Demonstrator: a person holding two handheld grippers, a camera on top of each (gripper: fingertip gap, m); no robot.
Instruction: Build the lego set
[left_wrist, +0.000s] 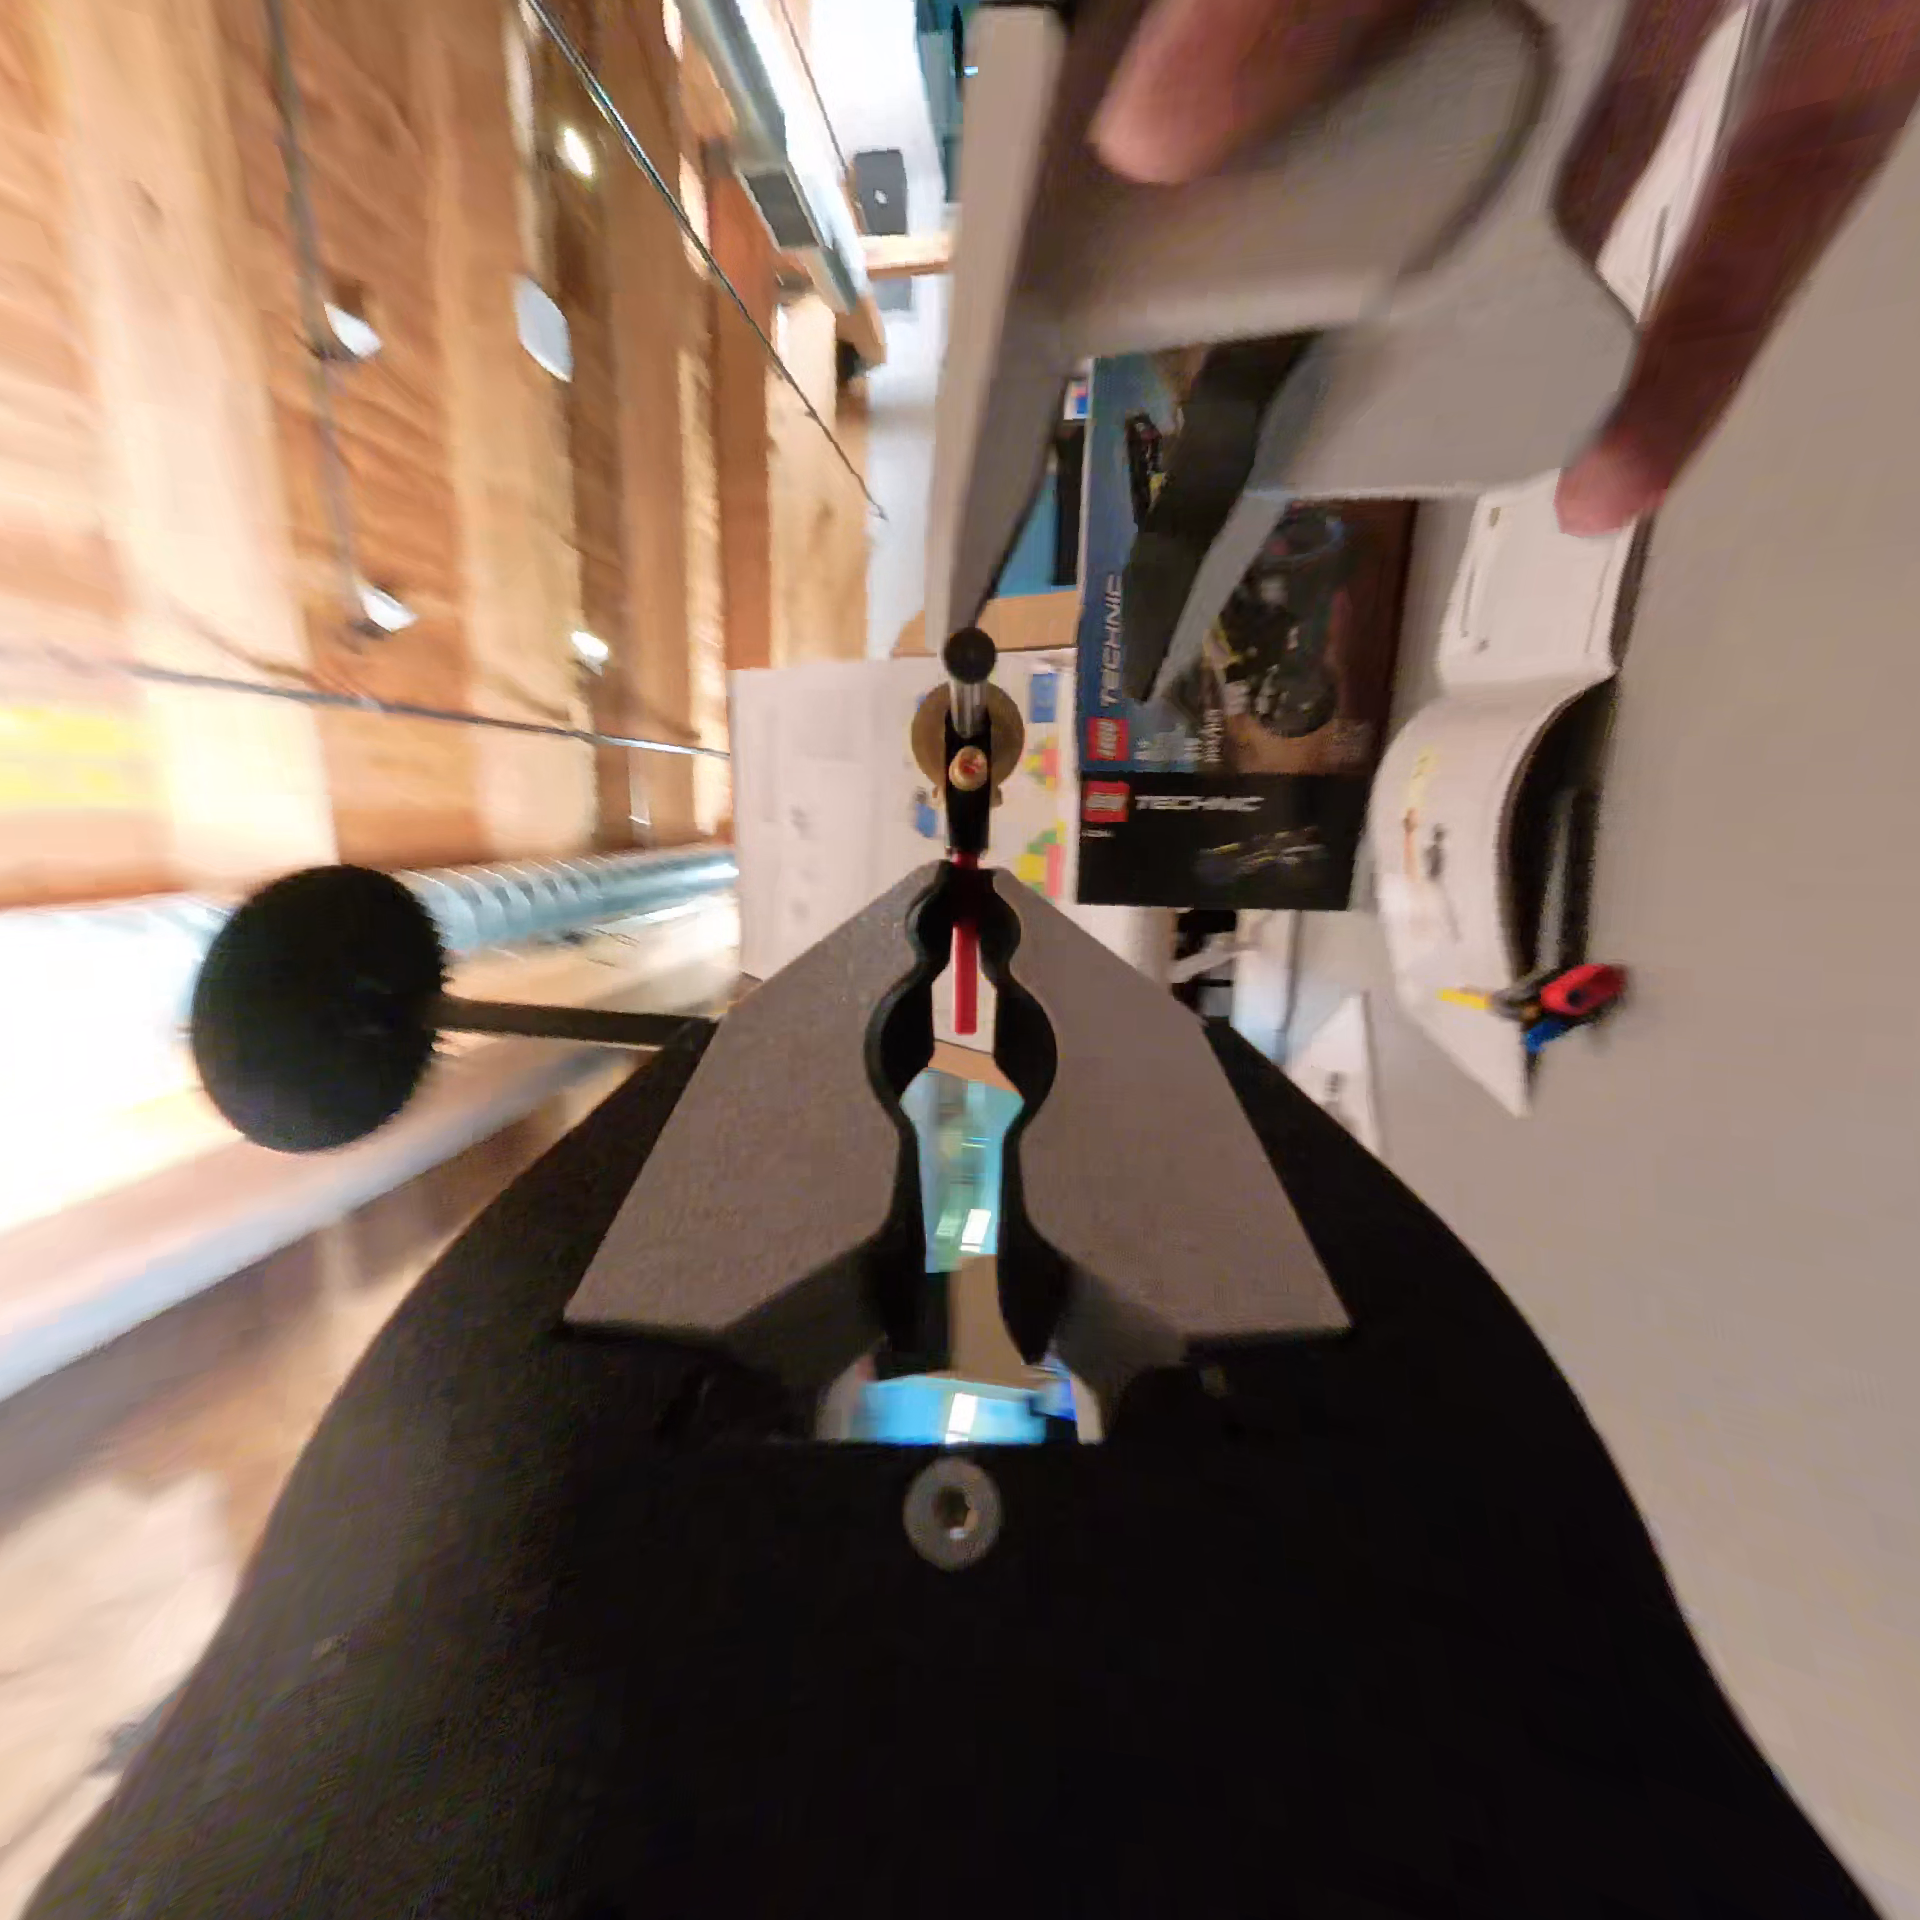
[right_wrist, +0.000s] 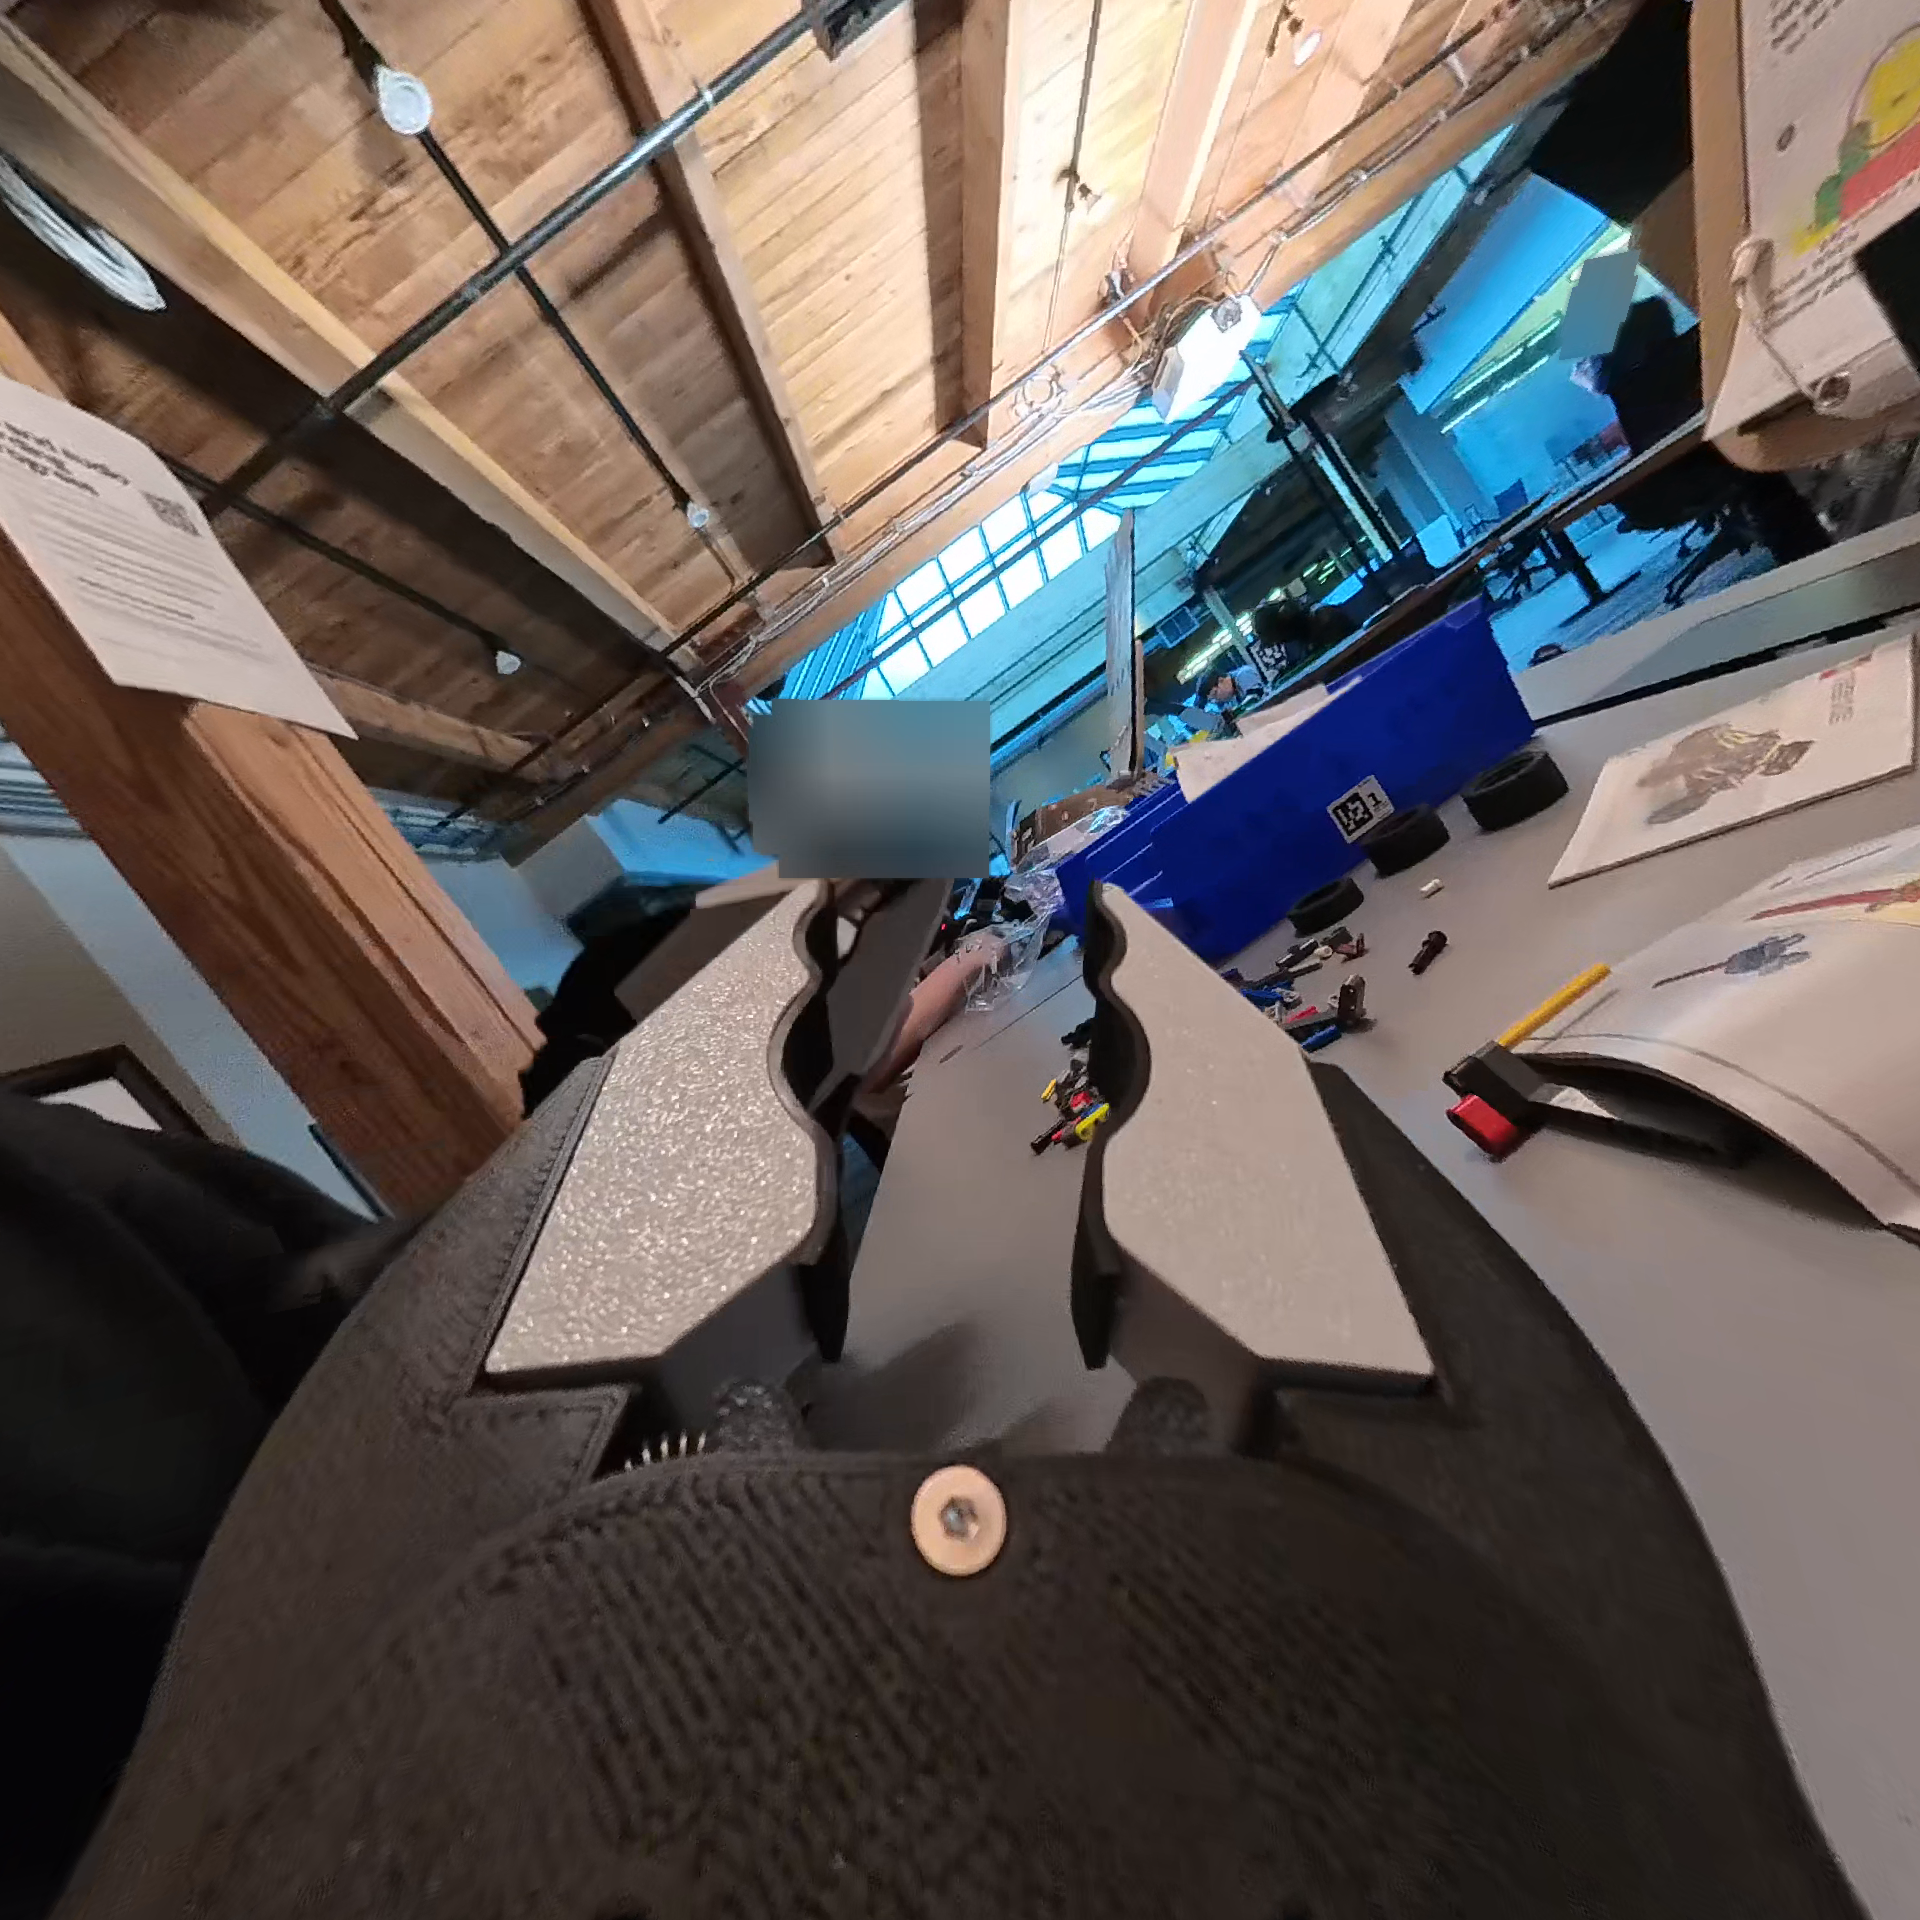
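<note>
In the left wrist view my left gripper (left_wrist: 966, 883) is shut on a red axle (left_wrist: 965, 977). The axle carries a small sub-assembly that sticks out past the tips: a black beam (left_wrist: 966, 805), a tan gear (left_wrist: 925, 732), a grey pin and a black ball on top. My right gripper (left_wrist: 1049, 655), held by a hand, hangs open just beyond that ball. In the right wrist view the right gripper (right_wrist: 961, 904) is open with nothing between its fingers. The left gripper's dark finger (right_wrist: 883, 966) shows behind its left finger.
The grey table (right_wrist: 1558, 1351) holds scattered small Lego parts (right_wrist: 1309, 987), black tyres (right_wrist: 1512, 788), blue bins (right_wrist: 1351, 790), an open instruction booklet (right_wrist: 1766, 1029) and a red-black piece with a yellow axle (right_wrist: 1496, 1091). The set's box (left_wrist: 1236, 727) stands at the back. A wooden post (right_wrist: 260, 883) is at left. My two grippers' fingertips are within a few centimetres of each other.
</note>
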